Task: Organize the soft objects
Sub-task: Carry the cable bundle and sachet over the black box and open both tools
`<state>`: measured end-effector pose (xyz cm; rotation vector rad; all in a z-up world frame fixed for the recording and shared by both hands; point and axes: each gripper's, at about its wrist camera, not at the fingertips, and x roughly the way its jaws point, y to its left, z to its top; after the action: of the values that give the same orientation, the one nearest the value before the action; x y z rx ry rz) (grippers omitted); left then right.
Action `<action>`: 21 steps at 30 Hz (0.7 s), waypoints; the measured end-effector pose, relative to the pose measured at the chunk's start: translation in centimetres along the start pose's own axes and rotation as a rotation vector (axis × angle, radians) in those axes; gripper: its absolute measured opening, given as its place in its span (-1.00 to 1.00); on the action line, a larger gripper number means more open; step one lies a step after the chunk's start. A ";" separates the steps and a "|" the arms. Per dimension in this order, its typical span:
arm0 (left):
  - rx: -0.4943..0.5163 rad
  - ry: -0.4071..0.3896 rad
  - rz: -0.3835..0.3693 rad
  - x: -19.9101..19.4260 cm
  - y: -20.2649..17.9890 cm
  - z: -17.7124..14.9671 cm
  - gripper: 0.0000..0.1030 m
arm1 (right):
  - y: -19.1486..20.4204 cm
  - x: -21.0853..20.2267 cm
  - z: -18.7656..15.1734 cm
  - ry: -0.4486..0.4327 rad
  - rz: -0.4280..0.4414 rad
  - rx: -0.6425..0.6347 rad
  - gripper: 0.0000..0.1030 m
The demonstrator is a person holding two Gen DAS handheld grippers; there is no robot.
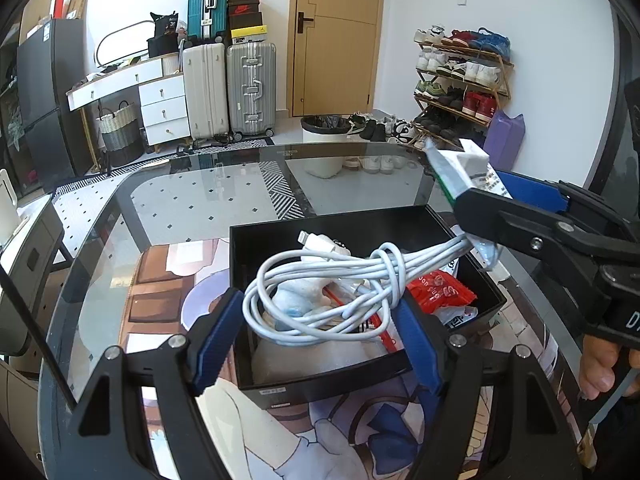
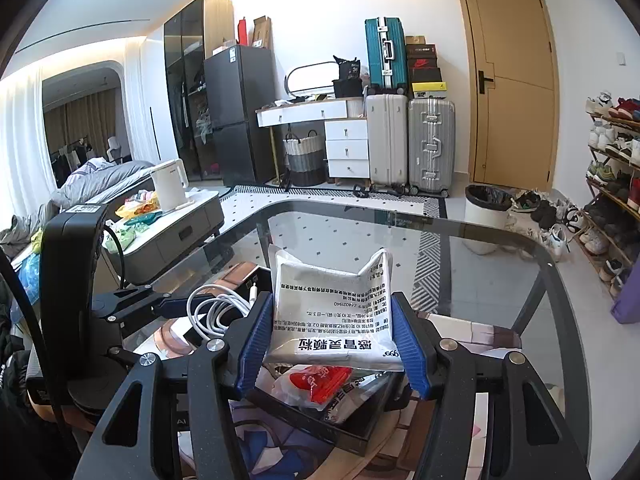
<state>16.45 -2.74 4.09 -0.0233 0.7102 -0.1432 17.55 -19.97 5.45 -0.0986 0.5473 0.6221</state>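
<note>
A black open box (image 1: 460, 240) sits on the glass table and holds soft packets, among them a red packet (image 1: 436, 290) and a pale blue one (image 1: 296, 300). My left gripper (image 1: 320, 320) is shut on a bundled white charging cable (image 1: 320, 276) and holds it just above the box. My right gripper (image 2: 332, 340) is shut on a white medicine sachet (image 2: 332, 312) with printed text and holds it above the box's right side. The right gripper also shows in the left wrist view (image 1: 476, 188), with the sachet (image 1: 460, 168) sticking up from it. The red packet (image 2: 320, 380) lies below.
The box stands on an illustrated mat (image 1: 280, 440) on the glass table (image 1: 192, 200). Beyond the table are suitcases (image 1: 228, 88), a white bin (image 1: 324, 144), a shoe rack (image 1: 464, 76) and a door (image 1: 336, 36). A low cabinet with a kettle (image 2: 170, 188) stands at the left.
</note>
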 end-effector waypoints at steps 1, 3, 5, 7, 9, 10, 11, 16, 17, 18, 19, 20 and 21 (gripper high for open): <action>0.004 0.003 -0.002 0.1 -0.1 0.0 0.46 | 0.0 0.2 0.0 0.003 0.001 -0.001 0.14; 0.011 0.004 0.001 0.2 -0.1 -0.2 0.46 | 0.1 0.5 -0.1 0.010 0.000 -0.002 0.14; 0.025 0.006 0.003 0.3 -0.3 -0.3 0.46 | 0.2 0.9 0.0 0.015 0.000 -0.005 0.14; 0.032 0.004 0.005 0.3 -0.5 -0.4 0.46 | 0.1 1.0 0.0 0.019 0.000 -0.004 0.14; 0.036 0.005 0.006 0.4 -0.5 -0.4 0.46 | 0.2 1.4 0.0 0.027 -0.001 -0.004 0.14; 0.037 0.005 0.007 0.4 -0.5 -0.5 0.46 | 0.2 1.6 -0.1 0.031 0.000 -0.005 0.14; 0.042 0.007 0.009 0.5 -0.5 -0.5 0.46 | 0.2 1.8 -0.1 0.033 0.000 -0.005 0.14; 0.050 0.013 0.010 0.5 -0.7 -0.5 0.47 | 0.5 2.0 0.0 0.036 0.013 -0.014 0.28; 0.047 0.013 0.006 0.4 -0.7 -0.5 0.48 | 0.7 1.7 -0.1 0.028 0.013 -0.019 0.30; 0.046 0.013 0.004 0.3 -0.7 -0.5 0.48 | 0.8 1.6 0.0 0.024 0.014 -0.023 0.36; 0.045 0.011 0.001 0.1 -0.7 -0.5 0.49 | 0.9 1.4 0.0 0.021 0.014 -0.028 0.41; 0.045 0.012 -0.001 0.0 -0.6 -0.5 0.49 | 1.0 1.1 -0.1 0.013 0.007 -0.035 0.49; 0.043 0.009 -0.005 -0.3 -0.5 -0.5 0.52 | 1.0 0.9 -0.1 0.008 0.003 -0.037 0.55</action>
<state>15.82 -3.19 3.90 0.0168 0.7158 -0.1634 17.47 -18.70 4.95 -0.1354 0.5442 0.6349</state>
